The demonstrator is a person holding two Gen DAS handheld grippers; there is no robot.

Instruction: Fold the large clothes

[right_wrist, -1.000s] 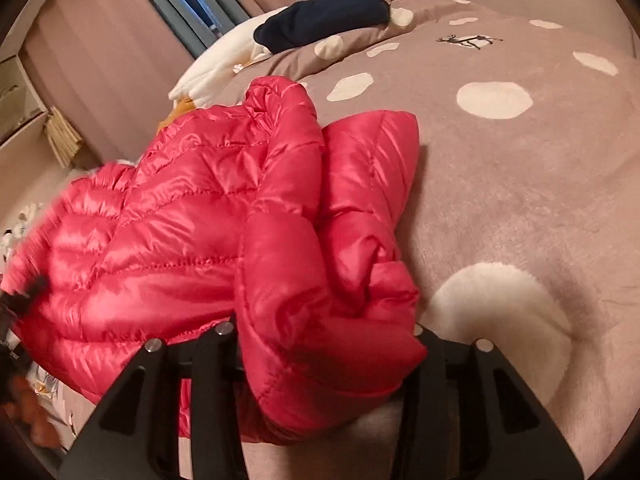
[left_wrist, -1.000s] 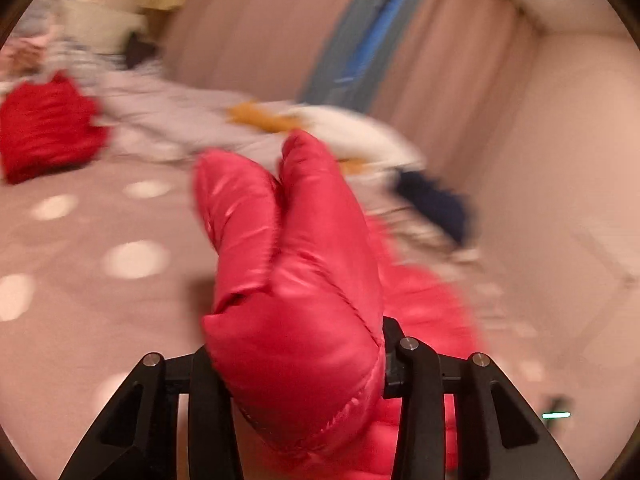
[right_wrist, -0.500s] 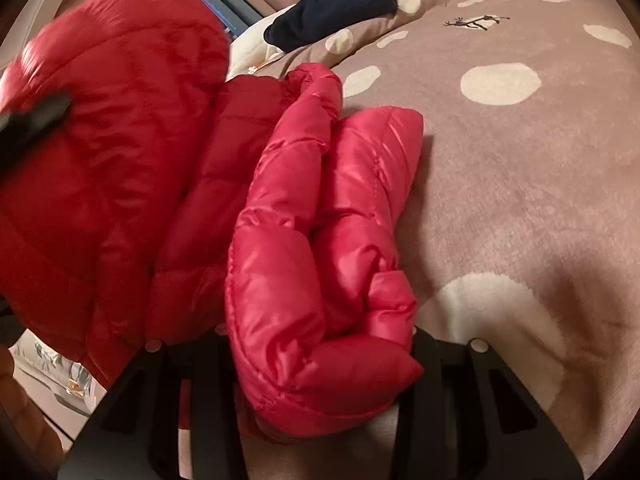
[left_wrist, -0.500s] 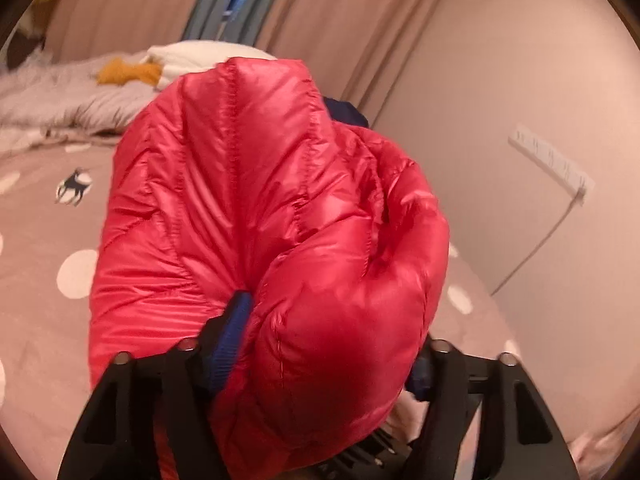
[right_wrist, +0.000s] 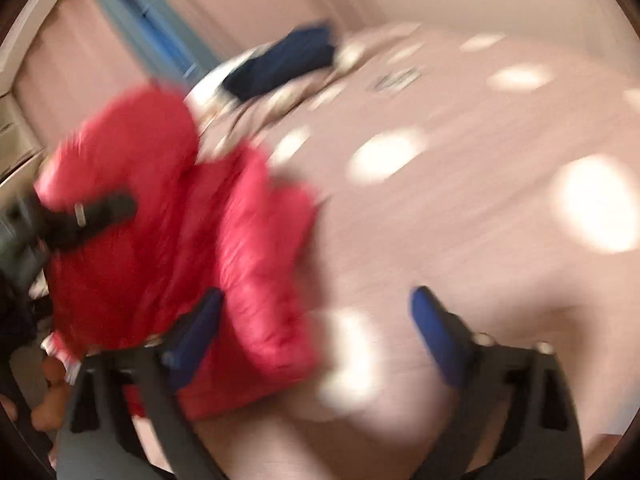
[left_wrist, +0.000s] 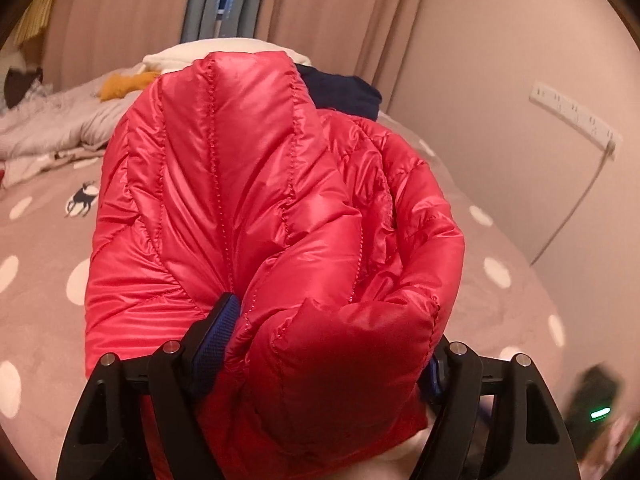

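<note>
My left tongs (left_wrist: pixel 332 364) have just been opening, and a thick fold of the glossy red quilted down jacket (left_wrist: pixel 256 216) fills the gap between the 2 blue-padded fingers (left_wrist: pixel 216 332). The fabric bulges against both; I cannot tell whether the pads press on it or merely flank it. My right tongs (right_wrist: pixel 316 324) have just been opening too and now stand wide apart with nothing between them; the jacket's near edge lies just beside the left-hand blue pad, partly in front of it. That view is heavily blurred.

The jacket is bunched on the mauve fleece bed cover with white dots (left_wrist: pixel 40 320), its bulk rising ahead of the left tongs. In the right view the left tongs show as a dark bar against the jacket's far side.

Beyond the jacket lie a dark navy folded garment (left_wrist: pixel 344 94), a white pillow (left_wrist: pixel 224 48) and a mustard-yellow cloth (left_wrist: pixel 120 84). Behind them hang pink curtains (left_wrist: pixel 320 4).
</note>
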